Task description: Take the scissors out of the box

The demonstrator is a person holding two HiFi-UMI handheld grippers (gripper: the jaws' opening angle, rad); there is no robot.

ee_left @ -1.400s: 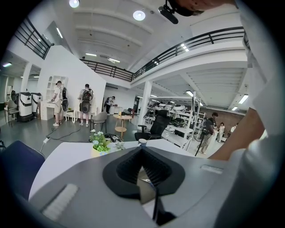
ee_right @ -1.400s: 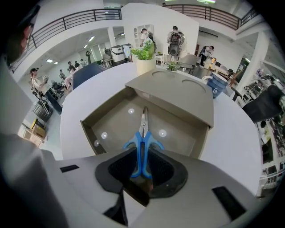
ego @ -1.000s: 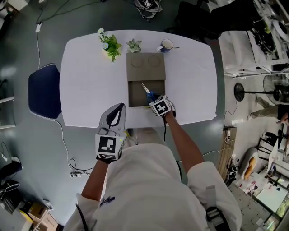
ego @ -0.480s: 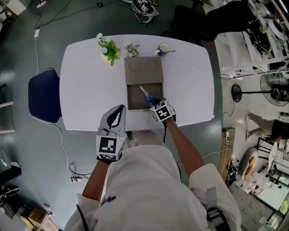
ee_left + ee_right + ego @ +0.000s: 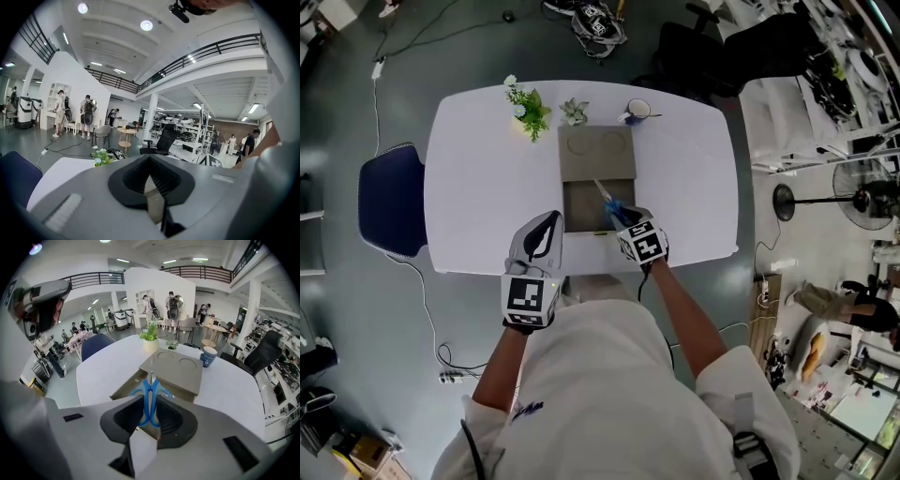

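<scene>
The scissors (image 5: 607, 202) have blue handles and silver blades that point away from me. My right gripper (image 5: 621, 219) is shut on the handles and holds them tilted over the open drawer (image 5: 579, 208) of the flat brown box (image 5: 597, 155). In the right gripper view the scissors (image 5: 150, 397) stand upright between the black pads (image 5: 169, 418) of the right gripper (image 5: 150, 414), and the blades reach over the box (image 5: 176, 366). My left gripper (image 5: 546, 225) hovers at the table's near edge, left of the drawer, shut and holding nothing. From the left gripper (image 5: 150, 161) the view runs level across the room.
The white table (image 5: 478, 187) carries a flowering plant (image 5: 530, 108), a small succulent (image 5: 575, 112) and a blue mug (image 5: 637, 111) behind the box. A blue chair (image 5: 389, 202) stands at the table's left end. Cables lie on the floor.
My right gripper has risen with the scissors, lifting them up from the drawer. The left gripper has stayed about where it was.
</scene>
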